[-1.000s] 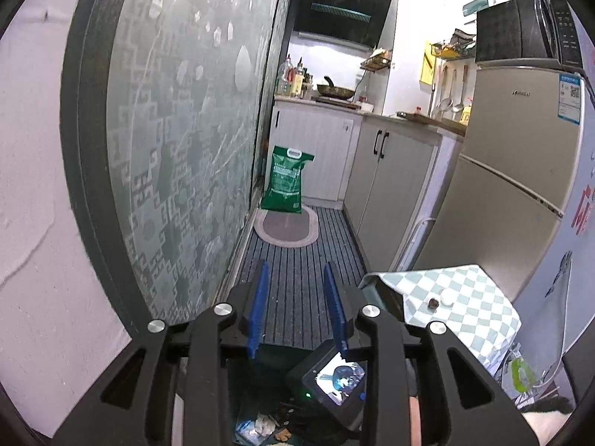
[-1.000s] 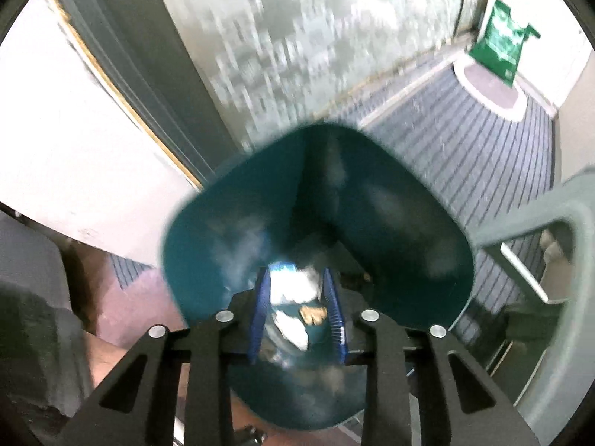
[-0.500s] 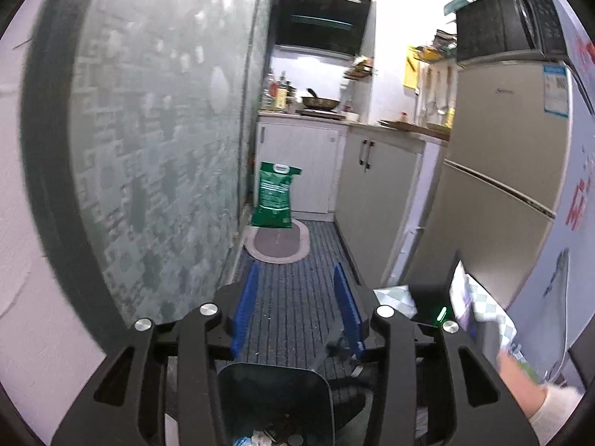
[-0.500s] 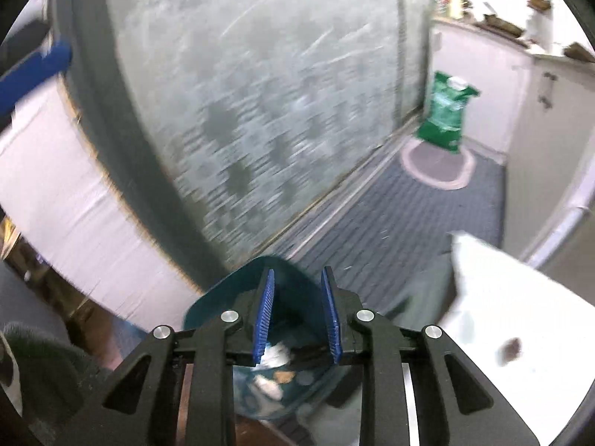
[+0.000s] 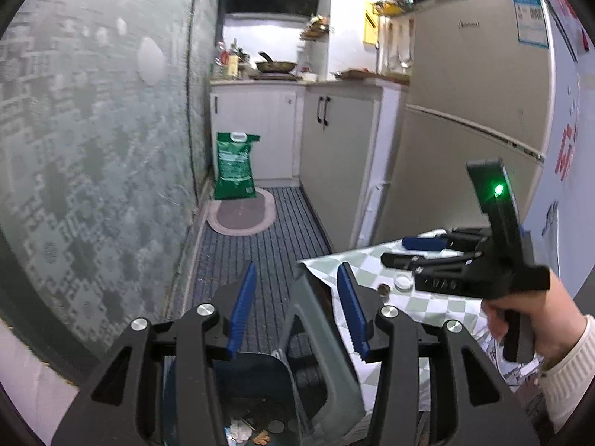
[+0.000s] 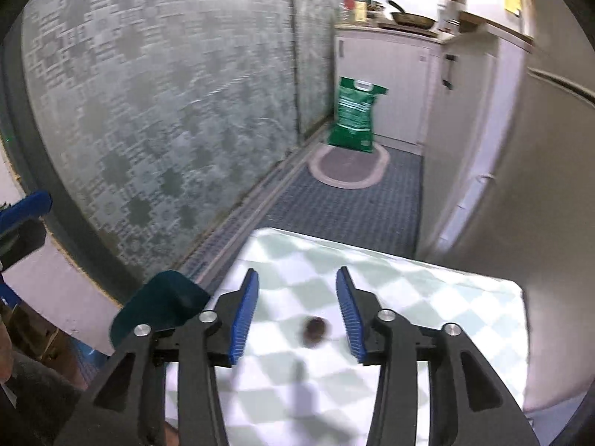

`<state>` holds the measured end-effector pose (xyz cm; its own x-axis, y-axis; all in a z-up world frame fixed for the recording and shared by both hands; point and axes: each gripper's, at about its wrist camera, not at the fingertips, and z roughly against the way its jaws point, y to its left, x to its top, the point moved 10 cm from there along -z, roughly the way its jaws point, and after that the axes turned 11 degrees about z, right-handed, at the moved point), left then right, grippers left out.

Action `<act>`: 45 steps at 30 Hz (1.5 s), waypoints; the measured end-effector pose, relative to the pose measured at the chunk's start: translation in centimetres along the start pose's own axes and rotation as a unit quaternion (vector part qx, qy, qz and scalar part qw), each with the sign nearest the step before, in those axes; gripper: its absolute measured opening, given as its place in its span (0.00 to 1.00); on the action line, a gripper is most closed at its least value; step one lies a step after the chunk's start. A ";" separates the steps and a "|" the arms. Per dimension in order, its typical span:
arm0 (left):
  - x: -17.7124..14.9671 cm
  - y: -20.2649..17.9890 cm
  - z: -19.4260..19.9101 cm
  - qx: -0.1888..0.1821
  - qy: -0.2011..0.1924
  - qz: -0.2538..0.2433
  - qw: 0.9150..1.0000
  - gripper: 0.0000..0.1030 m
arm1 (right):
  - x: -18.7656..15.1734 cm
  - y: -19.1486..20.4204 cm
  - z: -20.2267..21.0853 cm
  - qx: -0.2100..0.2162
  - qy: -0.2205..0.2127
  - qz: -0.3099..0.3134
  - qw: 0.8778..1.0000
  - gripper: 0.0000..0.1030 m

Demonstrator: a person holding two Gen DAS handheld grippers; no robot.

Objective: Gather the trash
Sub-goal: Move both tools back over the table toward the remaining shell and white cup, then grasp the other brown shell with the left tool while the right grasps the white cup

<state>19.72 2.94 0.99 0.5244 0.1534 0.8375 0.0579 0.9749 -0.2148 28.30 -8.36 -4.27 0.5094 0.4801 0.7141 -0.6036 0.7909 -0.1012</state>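
A dark teal trash bin stands on the floor below my left gripper, which is open and empty above it; scraps lie inside. The bin's rim shows in the right wrist view. My right gripper is open and empty over a green-and-white checked table. A small brown piece of trash lies on the cloth between the fingers. In the left wrist view the right gripper hovers over the same brown piece and a white cap.
A patterned glass door runs along the left. A grey chair back stands between bin and table. A fridge and white cabinets line the right. A green bag and oval mat lie down the striped floor.
My right gripper rose from inside the bin, left the scraps there, opened wider and swung right over the table. My left gripper lifted and opened wider above the bin.
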 end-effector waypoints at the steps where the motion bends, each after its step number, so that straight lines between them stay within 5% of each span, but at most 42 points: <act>1: -0.3 -0.4 -0.6 -0.002 0.006 -0.003 1.000 0.47 | -0.4 -0.5 0.0 -0.003 0.003 -0.003 1.000 0.44; 19: -7.2 -7.3 -10.0 -0.038 0.118 -0.074 0.990 0.48 | -5.9 -3.8 -3.9 -0.017 0.072 0.024 0.997 0.44; 24: -9.0 -7.9 -11.8 -0.039 0.146 -0.102 0.983 0.48 | -6.1 -3.5 -4.4 -0.009 0.070 0.034 0.997 0.44; 29: -9.6 -8.3 -12.4 -0.042 0.154 -0.116 0.980 0.48 | -6.1 -3.5 -4.7 -0.016 0.064 0.048 0.997 0.29; 37: -10.3 -9.6 -13.4 -0.038 0.163 -0.130 0.977 0.47 | -6.3 -4.2 -3.1 0.005 0.052 0.027 0.998 0.29; 45: -9.6 -9.2 -15.8 -0.011 0.183 -0.094 0.979 0.47 | -6.0 -6.3 0.2 0.018 0.015 -0.025 0.999 0.29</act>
<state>27.58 -10.08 -12.99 0.7715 -0.1006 0.6282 0.1996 0.9759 -0.0888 28.94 -16.29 -7.77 0.5581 0.4518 0.6959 -0.5976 0.8008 -0.0406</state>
